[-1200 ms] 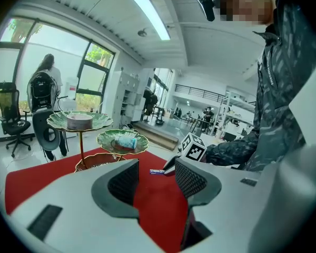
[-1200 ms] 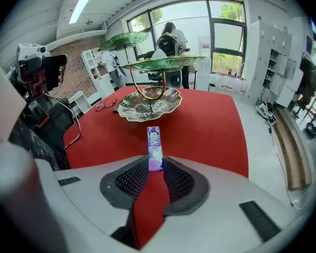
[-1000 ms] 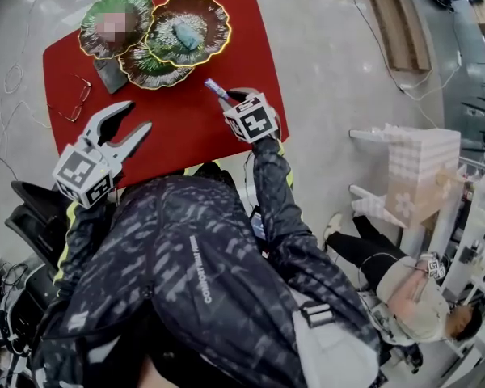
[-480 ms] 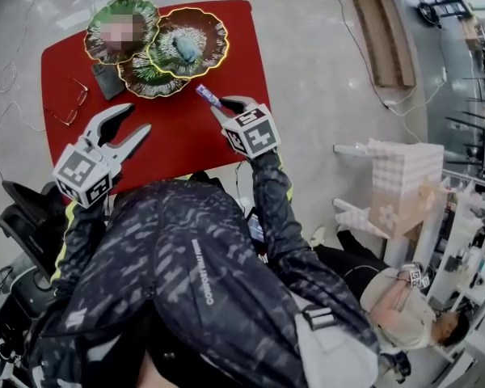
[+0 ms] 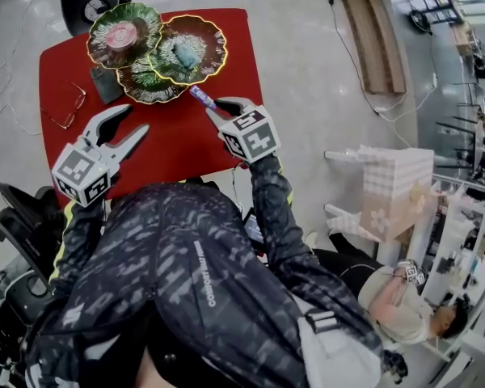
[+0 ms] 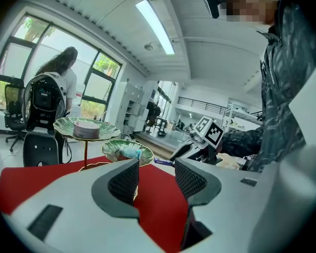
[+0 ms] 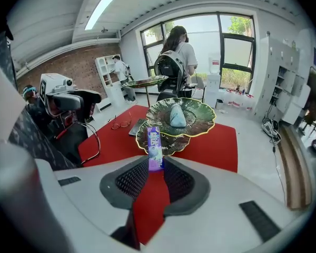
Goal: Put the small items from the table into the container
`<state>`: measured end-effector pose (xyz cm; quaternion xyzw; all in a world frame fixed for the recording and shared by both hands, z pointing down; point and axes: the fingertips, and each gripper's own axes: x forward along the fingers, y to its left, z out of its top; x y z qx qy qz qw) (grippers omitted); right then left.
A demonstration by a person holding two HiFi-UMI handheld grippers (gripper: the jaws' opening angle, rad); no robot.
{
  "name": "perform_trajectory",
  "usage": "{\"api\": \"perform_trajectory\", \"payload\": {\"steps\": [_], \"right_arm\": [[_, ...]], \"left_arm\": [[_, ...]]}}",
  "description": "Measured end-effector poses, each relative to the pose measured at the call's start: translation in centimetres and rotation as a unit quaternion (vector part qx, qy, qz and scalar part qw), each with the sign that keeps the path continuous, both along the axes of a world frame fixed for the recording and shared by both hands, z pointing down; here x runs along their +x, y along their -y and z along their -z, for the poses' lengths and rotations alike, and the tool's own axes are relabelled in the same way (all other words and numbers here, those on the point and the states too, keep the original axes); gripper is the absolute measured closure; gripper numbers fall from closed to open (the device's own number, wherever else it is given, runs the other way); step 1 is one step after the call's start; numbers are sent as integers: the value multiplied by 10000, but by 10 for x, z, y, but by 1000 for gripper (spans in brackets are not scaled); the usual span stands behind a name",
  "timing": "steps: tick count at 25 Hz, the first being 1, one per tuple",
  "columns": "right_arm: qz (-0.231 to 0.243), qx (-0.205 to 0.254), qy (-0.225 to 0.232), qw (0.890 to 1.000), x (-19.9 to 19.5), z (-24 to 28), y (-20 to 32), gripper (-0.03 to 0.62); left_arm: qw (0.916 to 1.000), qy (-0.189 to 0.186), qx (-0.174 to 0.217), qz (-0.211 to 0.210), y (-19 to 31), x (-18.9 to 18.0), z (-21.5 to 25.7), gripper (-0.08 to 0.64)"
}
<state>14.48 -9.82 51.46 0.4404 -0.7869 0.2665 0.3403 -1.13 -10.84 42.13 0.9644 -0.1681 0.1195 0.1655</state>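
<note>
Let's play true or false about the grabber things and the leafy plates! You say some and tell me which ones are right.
1. The right gripper is pinching a purple packet. True.
2. The left gripper is holding a spoon. False: its jaws stand apart with nothing between them.
3. A pair of glasses lies on the red table. True.
4. The leaf-shaped plates are all empty. False: one holds a blue-green item and another a round pinkish thing.
</note>
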Motion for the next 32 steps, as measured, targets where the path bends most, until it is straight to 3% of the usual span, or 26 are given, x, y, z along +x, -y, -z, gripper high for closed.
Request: {"api": "perform_trajectory", "payload": {"steps": [14,32], "right_arm": [[90,220,-87,9997,-23,13,57,496],[460,634,-821,9935,-52,9,117,495]], "left_arm": [[9998,-72,-74,147,10,-16,-12,344],[9997,-10,-91,230,18,-18,-11,344]]}}
